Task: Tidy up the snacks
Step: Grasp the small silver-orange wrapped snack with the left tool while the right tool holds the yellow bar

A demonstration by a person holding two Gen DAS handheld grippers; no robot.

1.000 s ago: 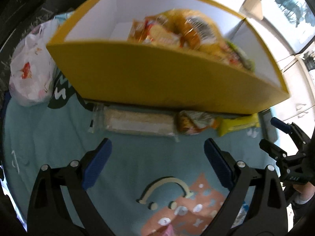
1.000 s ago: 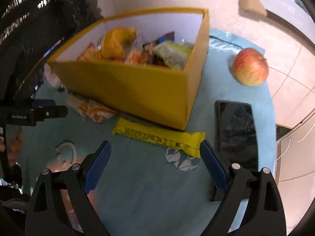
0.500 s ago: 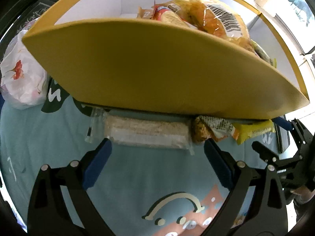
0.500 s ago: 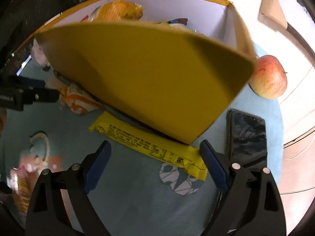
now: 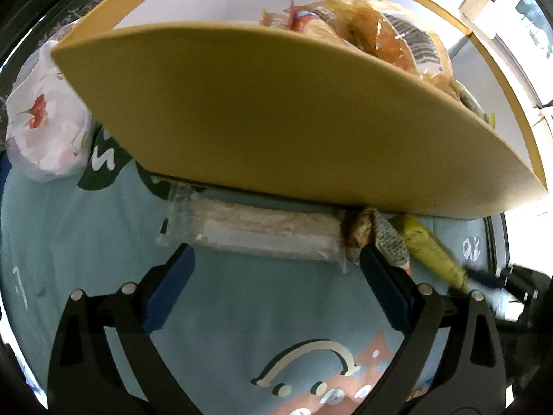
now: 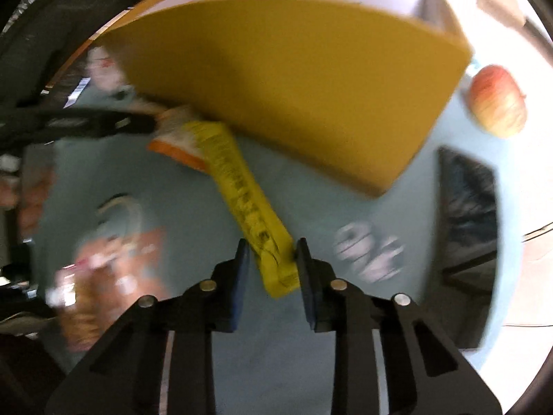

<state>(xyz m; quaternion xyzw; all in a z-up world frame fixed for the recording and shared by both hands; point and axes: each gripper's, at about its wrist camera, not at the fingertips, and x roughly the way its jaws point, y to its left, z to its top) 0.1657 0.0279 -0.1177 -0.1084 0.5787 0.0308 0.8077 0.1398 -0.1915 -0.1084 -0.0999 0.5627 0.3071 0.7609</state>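
Right gripper [image 6: 271, 259]: blue pads pressed against the near end of a yellow bar [image 6: 242, 193], which angles away toward the box. The bar carries dark print, too blurred to read.
Left gripper [image 5: 276, 269]: jaws spread wide with nothing between them, held low over the cloth and facing a clear cracker pack [image 5: 266, 233].
Box [image 5: 287, 121]: yellow outside, white inside, just behind the loose snacks. It holds several snacks; the top one is a clear bag [image 5: 383, 31] with a barcode label, its text unreadable.
Loose snacks: the cracker pack lies along the box's front; a small orange and white packet [image 6: 179, 141] lies at its right end, touching the bar's far end.
Cloth [image 5: 86, 242]: pale blue with cartoon prints; the white lettering cannot be made out.
Apple [image 6: 497, 102]: right of the box.
Phone [image 6: 466, 207]: dark, lying flat near the apple.
White bag [image 5: 45, 128]: red floral print, left of the box.
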